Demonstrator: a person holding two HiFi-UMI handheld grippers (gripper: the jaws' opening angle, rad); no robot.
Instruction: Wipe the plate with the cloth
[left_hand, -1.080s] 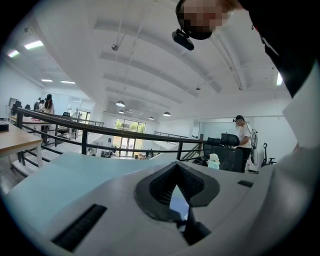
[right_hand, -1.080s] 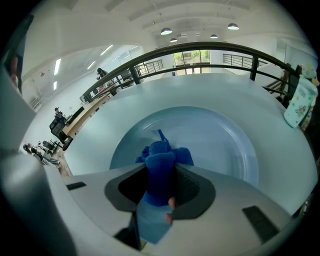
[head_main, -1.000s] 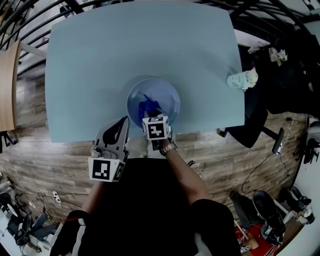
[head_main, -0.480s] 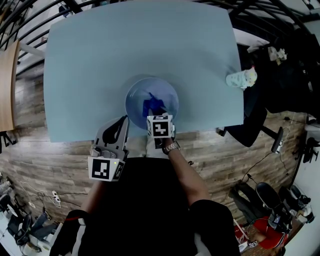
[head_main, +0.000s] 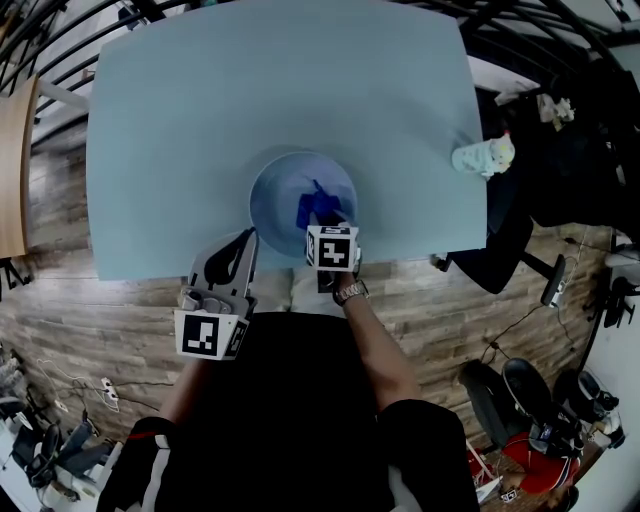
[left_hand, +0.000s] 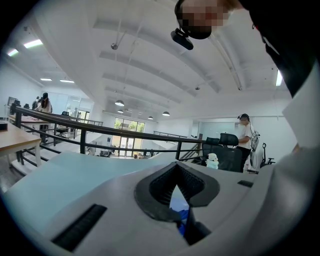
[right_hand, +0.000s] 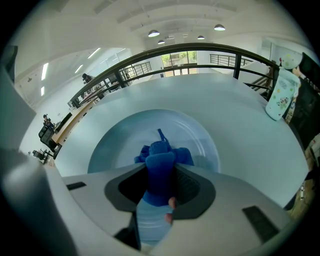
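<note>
right tongs (right_hand: 161, 167) (head_main: 326, 224): clenched on the blue cloth (right_hand: 160, 159) (head_main: 316, 204), which is bunched between the two jaws and bulges out ahead of them. the cloth lies on the inner surface of the pale blue plate (right_hand: 120, 137) (head_main: 272, 190), on the right half of the plate as the head view shows it. the marker cube (head_main: 332, 248) of these tongs sits over the plate's near rim; a wristwatch (head_main: 350, 292) shows on the arm behind it.

left tongs (left_hand: 176, 172) (head_main: 246, 244): closed, the jaw tips meeting, with nothing grasped. they point over the near edge of the tabletop (head_main: 250, 100) (right_hand: 240, 125), just beside the plate's near-left rim; contact with the rim cannot be judged.

the plate stands near the front edge of the light blue tabletop, about mid-width. a small pale object (head_main: 483, 157) (right_hand: 281, 90) stands at the tabletop's right edge, well apart from the plate. wooden floor (head_main: 60, 300) surrounds the tabletop.
</note>
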